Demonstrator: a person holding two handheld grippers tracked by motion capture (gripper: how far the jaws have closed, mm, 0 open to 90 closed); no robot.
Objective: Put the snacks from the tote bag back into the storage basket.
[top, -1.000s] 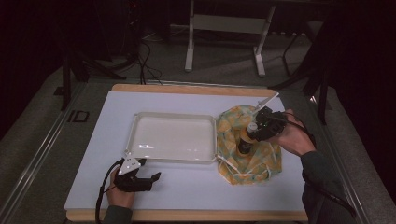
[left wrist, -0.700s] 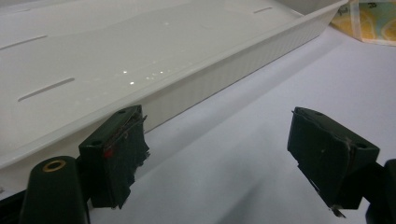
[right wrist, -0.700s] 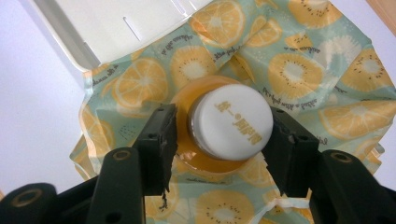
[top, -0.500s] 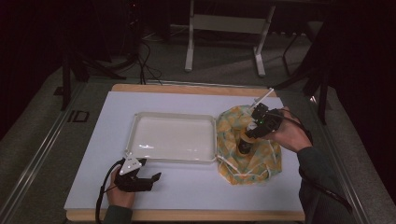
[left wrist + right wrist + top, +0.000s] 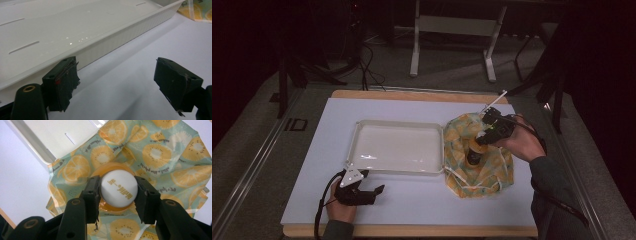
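Note:
A small amber bottle with a white cap [image 5: 119, 187] stands upright on an orange-slice print cloth [image 5: 160, 152]. My right gripper [image 5: 119, 195] has just been closing, and its pads now press on both sides of the cap. From above, the bottle [image 5: 473, 154] sits mid-cloth [image 5: 484, 172] under the right gripper [image 5: 479, 142], right of the white tray [image 5: 394, 171]. My left gripper [image 5: 373, 194] rests open on the mat by the tray's near left corner. Nothing lies between its jaws [image 5: 122, 85], and the tray wall [image 5: 112, 42] is just ahead.
The white mat [image 5: 412, 200] covers a wooden board whose edge runs along the near side. The cloth overlaps the tray's right rim. Beyond the table's far edge are metal stand legs [image 5: 414, 55] and cables on a dark floor.
The right gripper's jaws have closed onto the bottle's cap. The left hand and its gripper have stayed put.

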